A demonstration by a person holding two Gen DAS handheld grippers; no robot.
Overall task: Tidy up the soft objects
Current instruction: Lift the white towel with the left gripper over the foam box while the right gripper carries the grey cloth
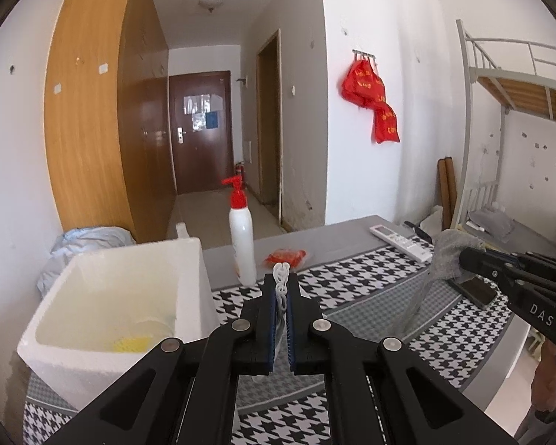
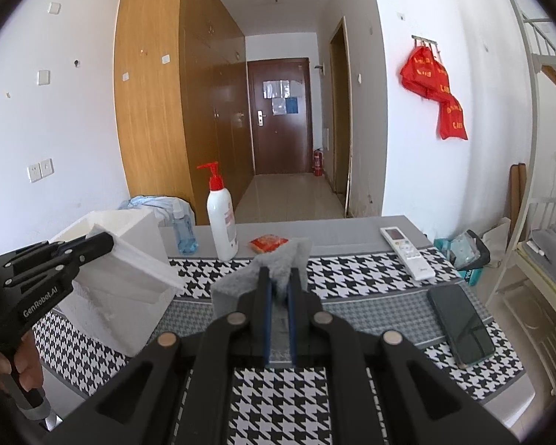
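Left wrist view: the left gripper pinches a white foam net between its fingers, the foam box just left; the right gripper clamps a grey foam sheet. Best carry each over the box opening before releasing.

A: Bright, even daylight fills both views; the white walls nearly wash out.

B: Fisheye bends the wardrobe and bunk frame, dark vignette rings the corners, and focus stays sharp.
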